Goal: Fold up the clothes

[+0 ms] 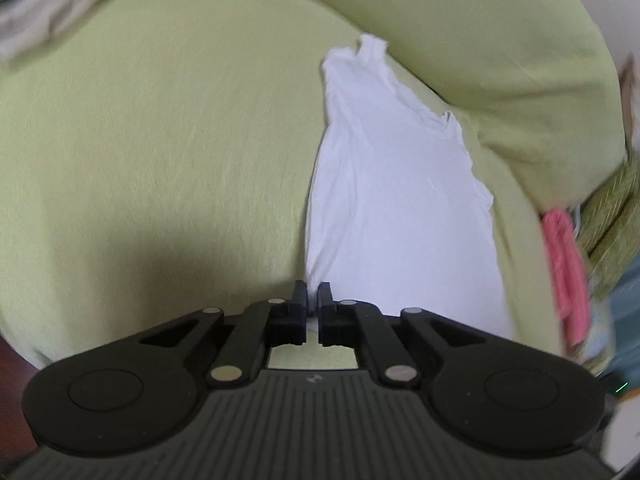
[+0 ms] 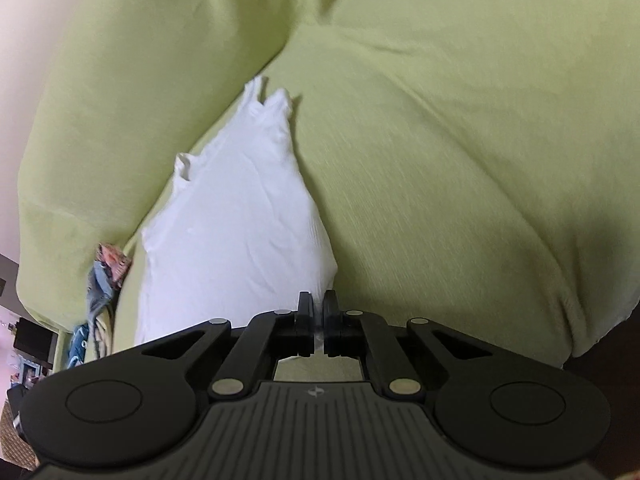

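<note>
The white tank top (image 1: 396, 200) lies stretched along the green sofa seat (image 1: 160, 140), straps toward the backrest. The left gripper (image 1: 313, 300) is clenched on its hem corner, and the right gripper (image 2: 317, 308) pinches the opposite corner. The step looks like hem-to-straps folding; next, both corners should travel together toward the backrest.

Each gripper, the left gripper (image 1: 313, 294) and the right gripper (image 2: 317, 304), is built in matte black plastic. Two round housings with recessed discs are joined by linkage bars fastened with silver pivot pins. A grey ribbed base plate bearing a small pale logo is fitted behind. The fingers (image 1: 326, 312) are short black blocks.
</note>
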A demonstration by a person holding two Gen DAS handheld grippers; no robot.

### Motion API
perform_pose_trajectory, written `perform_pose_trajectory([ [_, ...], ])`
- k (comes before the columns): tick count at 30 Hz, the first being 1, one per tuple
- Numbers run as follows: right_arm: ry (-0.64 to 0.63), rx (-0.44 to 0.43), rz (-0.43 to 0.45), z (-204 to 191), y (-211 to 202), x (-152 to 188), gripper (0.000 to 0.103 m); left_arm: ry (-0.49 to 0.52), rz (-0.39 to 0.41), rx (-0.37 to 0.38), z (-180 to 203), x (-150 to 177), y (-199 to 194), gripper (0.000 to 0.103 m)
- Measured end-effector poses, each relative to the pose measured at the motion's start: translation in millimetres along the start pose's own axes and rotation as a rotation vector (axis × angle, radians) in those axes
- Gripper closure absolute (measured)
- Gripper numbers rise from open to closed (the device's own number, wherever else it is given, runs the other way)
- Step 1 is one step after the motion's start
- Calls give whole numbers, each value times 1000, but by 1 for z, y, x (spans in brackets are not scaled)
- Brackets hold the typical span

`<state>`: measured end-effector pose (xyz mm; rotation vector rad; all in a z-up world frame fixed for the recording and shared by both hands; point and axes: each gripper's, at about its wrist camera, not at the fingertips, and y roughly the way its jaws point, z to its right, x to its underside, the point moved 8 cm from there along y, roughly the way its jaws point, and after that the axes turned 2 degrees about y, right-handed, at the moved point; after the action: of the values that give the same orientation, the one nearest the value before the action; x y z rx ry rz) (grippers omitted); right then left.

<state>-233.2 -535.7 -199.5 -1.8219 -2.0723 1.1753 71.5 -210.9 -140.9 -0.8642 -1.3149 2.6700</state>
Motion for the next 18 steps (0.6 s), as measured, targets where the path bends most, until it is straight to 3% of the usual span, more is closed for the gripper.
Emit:
perform_pose_trajectory([
  [5,-30,54,7,5,-5,-1,100,148,-4,-81,7,5,-9,101],
  [12,-71,129,16,12,-11,-2,100,264,-76,-150,14,31,9,101],
  [18,-125,174,1,13,2,-1,99,323,-73,-216,18,36,16,98],
])
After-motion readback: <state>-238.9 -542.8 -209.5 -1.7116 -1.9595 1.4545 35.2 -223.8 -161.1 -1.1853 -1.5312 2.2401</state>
